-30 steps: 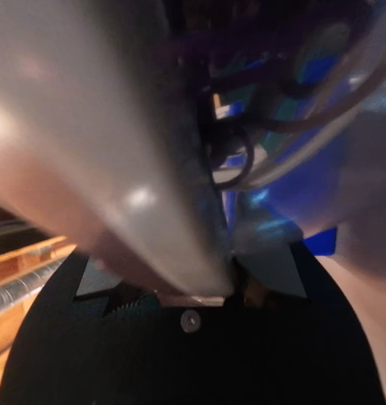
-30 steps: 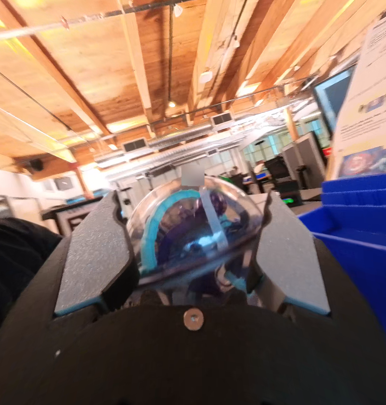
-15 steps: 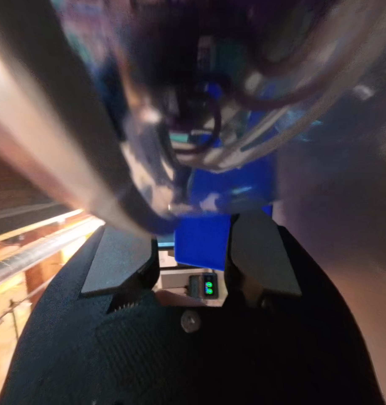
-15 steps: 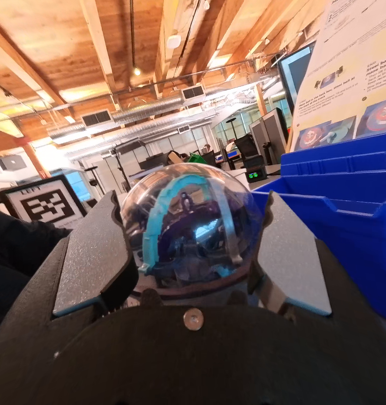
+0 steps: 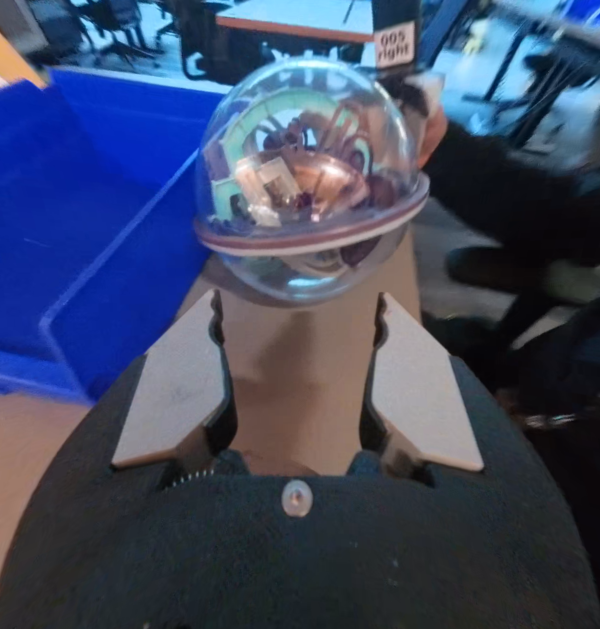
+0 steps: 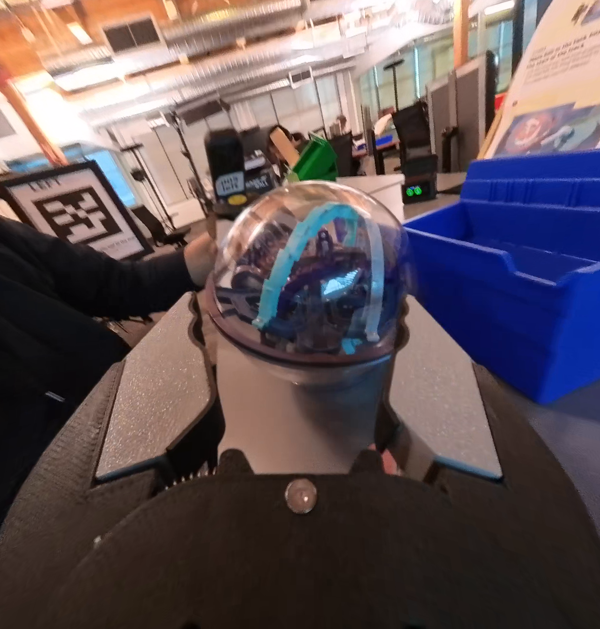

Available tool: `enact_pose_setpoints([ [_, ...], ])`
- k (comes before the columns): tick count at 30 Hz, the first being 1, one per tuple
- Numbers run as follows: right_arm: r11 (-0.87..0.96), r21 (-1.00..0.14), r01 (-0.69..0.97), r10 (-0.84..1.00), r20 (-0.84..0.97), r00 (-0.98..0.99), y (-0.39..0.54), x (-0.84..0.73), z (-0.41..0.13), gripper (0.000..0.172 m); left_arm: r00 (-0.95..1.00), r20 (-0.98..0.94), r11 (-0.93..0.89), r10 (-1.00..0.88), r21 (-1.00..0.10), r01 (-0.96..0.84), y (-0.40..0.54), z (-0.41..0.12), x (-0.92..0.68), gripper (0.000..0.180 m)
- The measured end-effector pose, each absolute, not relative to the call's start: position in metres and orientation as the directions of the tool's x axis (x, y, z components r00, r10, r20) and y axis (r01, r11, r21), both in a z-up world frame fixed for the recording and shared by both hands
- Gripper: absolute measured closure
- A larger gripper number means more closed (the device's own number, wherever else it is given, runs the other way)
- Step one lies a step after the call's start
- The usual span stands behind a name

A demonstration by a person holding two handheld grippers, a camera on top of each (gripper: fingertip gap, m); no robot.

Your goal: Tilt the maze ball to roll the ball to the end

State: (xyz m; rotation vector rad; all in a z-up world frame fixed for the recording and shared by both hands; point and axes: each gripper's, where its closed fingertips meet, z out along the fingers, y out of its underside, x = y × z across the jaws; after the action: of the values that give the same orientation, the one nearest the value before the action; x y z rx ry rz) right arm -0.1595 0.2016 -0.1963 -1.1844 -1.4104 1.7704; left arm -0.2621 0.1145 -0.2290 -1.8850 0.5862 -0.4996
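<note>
The maze ball (image 5: pixel 309 183) is a clear sphere with teal and purple tracks inside. It rests on the tan table (image 5: pixel 298 374), next to a blue bin. My left gripper (image 5: pixel 298 303) is open and empty, and the ball stands just beyond its fingertips. In the right wrist view the ball (image 6: pixel 309 282) stands between the tips of my right gripper (image 6: pixel 297 306). A narrow gap shows at the left fingertip (image 6: pixel 193 306), so the pads do not clamp the ball. The small ball inside cannot be made out.
A blue bin (image 5: pixel 70 204) stands close beside the ball and also shows in the right wrist view (image 6: pixel 513 289). A hand with a black sleeve (image 6: pixel 198 262) is just behind the ball. A marker board (image 6: pixel 77 211) and a poster (image 6: pixel 564 85) stand farther back.
The right gripper held the ball aloft, deep in its jaws, with the left gripper close against it. Now the ball rests on the table at the right fingertips, and the left gripper has drawn back.
</note>
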Motion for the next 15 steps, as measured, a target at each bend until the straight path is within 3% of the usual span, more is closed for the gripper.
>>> enact_pose_setpoints([
  [6, -0.240, -0.952, 0.192, 0.862, -0.300, -0.408, 0.199, -0.163, -0.211, 0.054, 0.724, 0.223, -0.424, -0.653, -0.899, -0.106, 0.130, -0.229, -0.231, 0.065],
  [7, -0.261, -0.944, 0.203, 0.852, -0.324, -0.412, 0.196, -0.166, -0.212, 0.045, 0.725, 0.210, -0.427, -0.656, -0.896, -0.126, 0.133, -0.234, -0.229, 0.065],
  [10, -0.258, -0.934, 0.246, 0.861, -0.338, -0.380, 0.192, -0.177, -0.219, 0.041, 0.729, 0.204, -0.450, -0.653, -0.879, -0.158, 0.140, -0.250, -0.224, 0.066],
  [12, -0.236, -0.947, 0.219, 0.873, -0.306, -0.381, 0.186, -0.184, -0.215, 0.031, 0.741, 0.169, -0.434, -0.650, -0.883, -0.180, 0.142, -0.256, -0.220, 0.071],
  [15, -0.141, -0.973, 0.186, 0.916, -0.199, -0.348, 0.177, -0.193, -0.210, 0.024, 0.779, 0.068, -0.402, -0.624, -0.882, -0.245, 0.141, -0.258, -0.219, 0.063],
])
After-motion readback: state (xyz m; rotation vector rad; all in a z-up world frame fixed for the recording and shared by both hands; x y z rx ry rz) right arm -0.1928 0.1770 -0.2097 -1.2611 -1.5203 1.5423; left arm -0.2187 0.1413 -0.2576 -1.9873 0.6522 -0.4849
